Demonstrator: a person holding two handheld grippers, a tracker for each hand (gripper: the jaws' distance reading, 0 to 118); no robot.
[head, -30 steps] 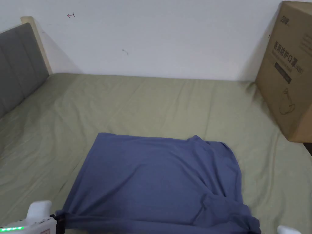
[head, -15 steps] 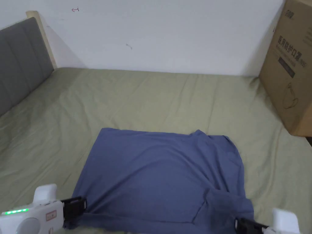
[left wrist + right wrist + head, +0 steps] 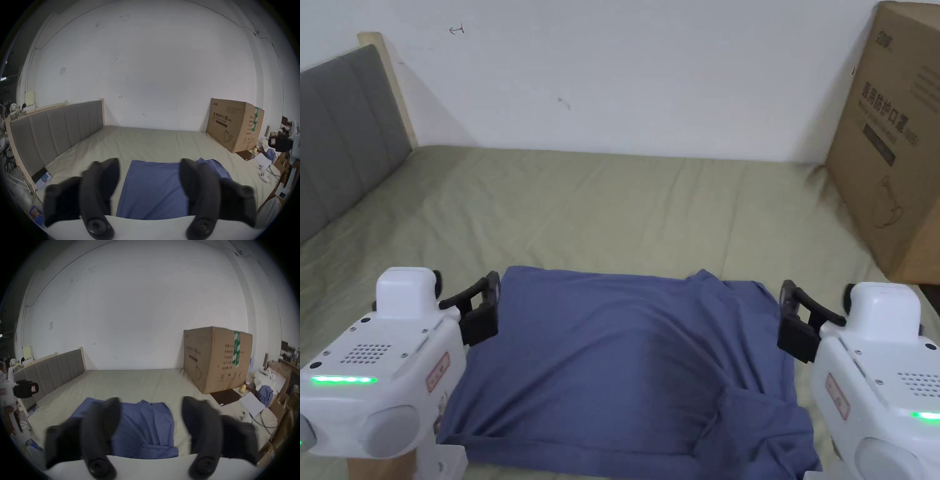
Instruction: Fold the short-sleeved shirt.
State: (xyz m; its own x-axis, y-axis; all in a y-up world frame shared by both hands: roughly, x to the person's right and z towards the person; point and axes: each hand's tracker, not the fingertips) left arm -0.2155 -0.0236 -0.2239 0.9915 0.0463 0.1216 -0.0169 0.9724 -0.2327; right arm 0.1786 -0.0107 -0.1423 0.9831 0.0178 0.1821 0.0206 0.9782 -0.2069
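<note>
Both my grippers are off the cloth now, where a second ago each pinched a near corner of the shirt [image 3: 625, 369] low at the bed's [image 3: 625, 200] front edge. Half a second back they were letting go; now they are raised to either side of it, level with its far edge.

On the left, my left gripper [image 3: 481, 306] hangs just off the shirt's left side, jaws spread wide with nothing between them; its own view shows blue cloth lying flat on the bed through the gap. In the middle, the shirt rests as a rough rectangle on the green sheet, a loose flap of sleeve or hem bunched at its near right corner. On the right, my right gripper [image 3: 794, 322] sits just off the right side, jaws equally wide and empty. Farther right a box [image 3: 894, 137] stands well apart.

I judge one fold finished and released; the next calls for a fresh grasp, and that bunched corner may want smoothing first.
</note>
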